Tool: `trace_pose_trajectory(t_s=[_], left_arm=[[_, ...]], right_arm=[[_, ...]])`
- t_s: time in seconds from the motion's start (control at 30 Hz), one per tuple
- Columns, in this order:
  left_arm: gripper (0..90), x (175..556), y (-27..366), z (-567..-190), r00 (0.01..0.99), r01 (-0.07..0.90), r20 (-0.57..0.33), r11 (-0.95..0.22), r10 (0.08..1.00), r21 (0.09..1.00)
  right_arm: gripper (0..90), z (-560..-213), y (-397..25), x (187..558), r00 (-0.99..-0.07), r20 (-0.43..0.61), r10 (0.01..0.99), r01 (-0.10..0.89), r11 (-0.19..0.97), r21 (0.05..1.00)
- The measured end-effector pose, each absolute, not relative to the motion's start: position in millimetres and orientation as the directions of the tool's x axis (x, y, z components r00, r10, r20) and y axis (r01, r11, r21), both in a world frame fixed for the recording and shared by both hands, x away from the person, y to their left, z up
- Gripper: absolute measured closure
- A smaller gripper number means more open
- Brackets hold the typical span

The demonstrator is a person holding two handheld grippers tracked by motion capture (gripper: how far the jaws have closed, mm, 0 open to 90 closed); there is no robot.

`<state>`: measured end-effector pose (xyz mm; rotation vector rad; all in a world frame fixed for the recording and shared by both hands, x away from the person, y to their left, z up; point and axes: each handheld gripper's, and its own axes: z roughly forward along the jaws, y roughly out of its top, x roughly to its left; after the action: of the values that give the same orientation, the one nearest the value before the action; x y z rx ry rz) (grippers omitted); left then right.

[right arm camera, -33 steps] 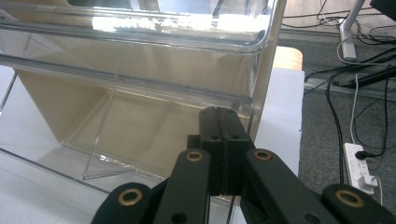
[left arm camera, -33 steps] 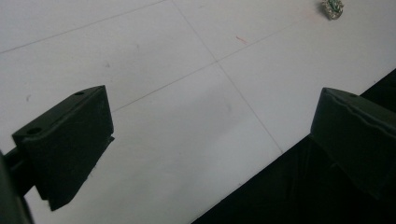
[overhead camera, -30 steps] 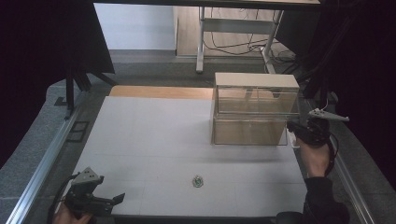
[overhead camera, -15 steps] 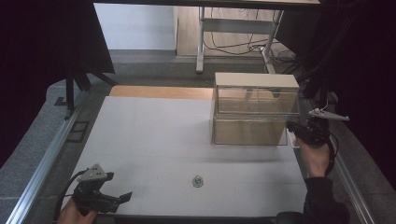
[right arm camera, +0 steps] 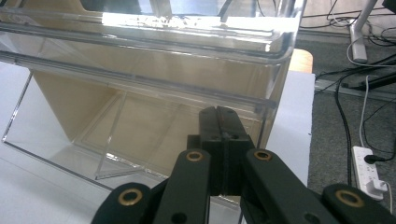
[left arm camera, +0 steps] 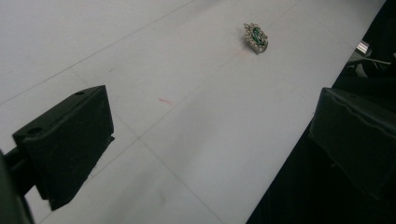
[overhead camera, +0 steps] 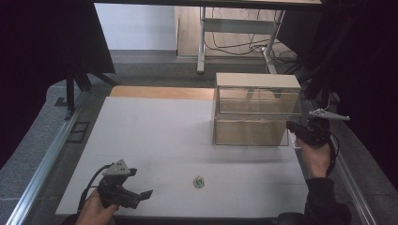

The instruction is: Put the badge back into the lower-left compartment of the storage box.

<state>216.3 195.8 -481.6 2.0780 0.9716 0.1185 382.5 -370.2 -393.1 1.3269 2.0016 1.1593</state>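
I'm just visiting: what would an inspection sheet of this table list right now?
Surface: white table, wooden strip at far edge.
Job's things: small green jewelled brooch near front edge; clear box at far right.
Clutter: nothing seen.
Grippers: left gripper open, aimed at brooch, apart from it; right gripper shut, at box's lower front edge.
Cables: one trails from left gripper; more on floor.
Surroundings: desk legs, power strip.

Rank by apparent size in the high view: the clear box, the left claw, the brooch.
1. Clear box, largest by far.
2. Left claw, though it sits nearer the camera.
3. Brooch, tiny.
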Motion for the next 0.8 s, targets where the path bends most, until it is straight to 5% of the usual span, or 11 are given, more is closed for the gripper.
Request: trace_pose_trajectory(t_s=[0.8], left_arm=[[0.0, 280.0, 91.0, -491.0, 0.819, 0.511, -0.194, -0.534, 0.54, 0.673]], right_arm=[[89.8, -392.9, -368.9, 383.0, -0.427, 0.077, 0.901, 0.513, 0.171, 0.841]])
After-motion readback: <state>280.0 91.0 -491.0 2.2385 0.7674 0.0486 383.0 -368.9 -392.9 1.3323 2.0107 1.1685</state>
